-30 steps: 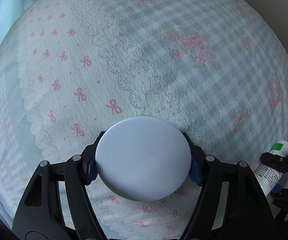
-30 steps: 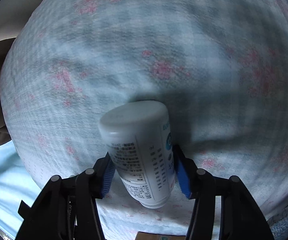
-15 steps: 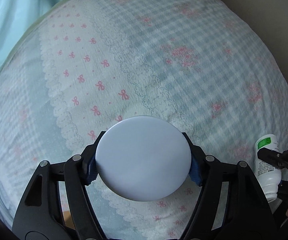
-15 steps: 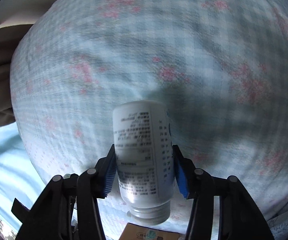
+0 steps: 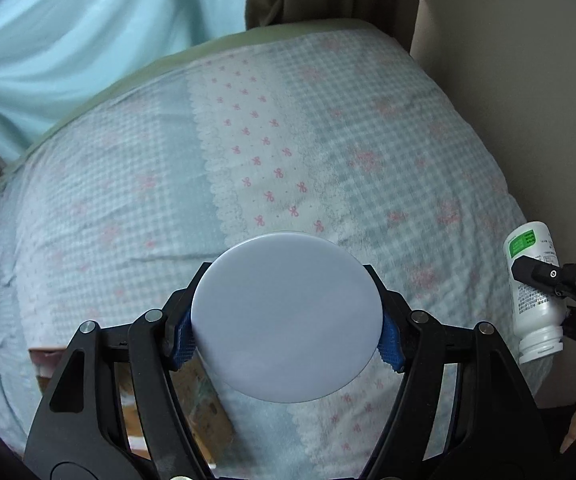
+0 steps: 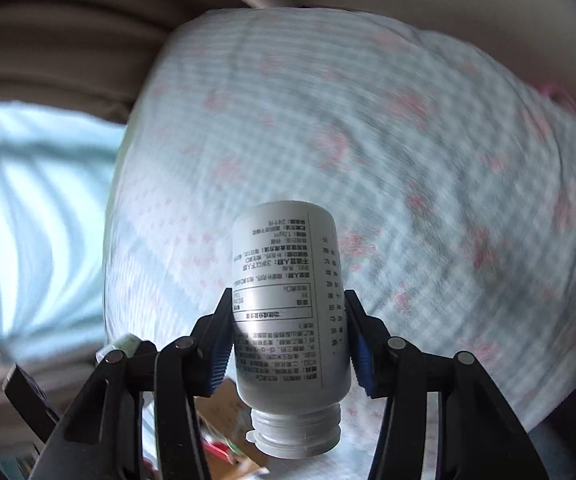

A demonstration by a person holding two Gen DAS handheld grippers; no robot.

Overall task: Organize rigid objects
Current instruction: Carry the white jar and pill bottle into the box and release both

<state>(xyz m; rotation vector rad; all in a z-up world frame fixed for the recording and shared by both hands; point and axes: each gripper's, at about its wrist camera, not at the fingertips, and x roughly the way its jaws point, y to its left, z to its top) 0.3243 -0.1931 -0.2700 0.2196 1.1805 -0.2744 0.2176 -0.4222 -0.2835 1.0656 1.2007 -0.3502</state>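
Note:
My left gripper [image 5: 287,330] is shut on a pale blue round disc [image 5: 286,316], held by its edges above the bed. My right gripper [image 6: 289,326] is shut on a white printed bottle [image 6: 288,304], held upside down with its neck toward the camera. The same bottle [image 5: 532,288] and right gripper show at the right edge of the left wrist view, apart from the disc.
A bed with a blue checked cover with pink bows [image 5: 288,152] fills both views. A cardboard box [image 5: 136,396] sits low by the bed, also in the right wrist view [image 6: 224,412]. A light blue curtain [image 5: 68,40] hangs behind; a beige wall [image 5: 527,80] stands on the right.
Both grippers have pulled back and up from the bed, each keeping its hold. The bottle has turned from tilted to straight upside down. Curtain, wall and box have come into view.

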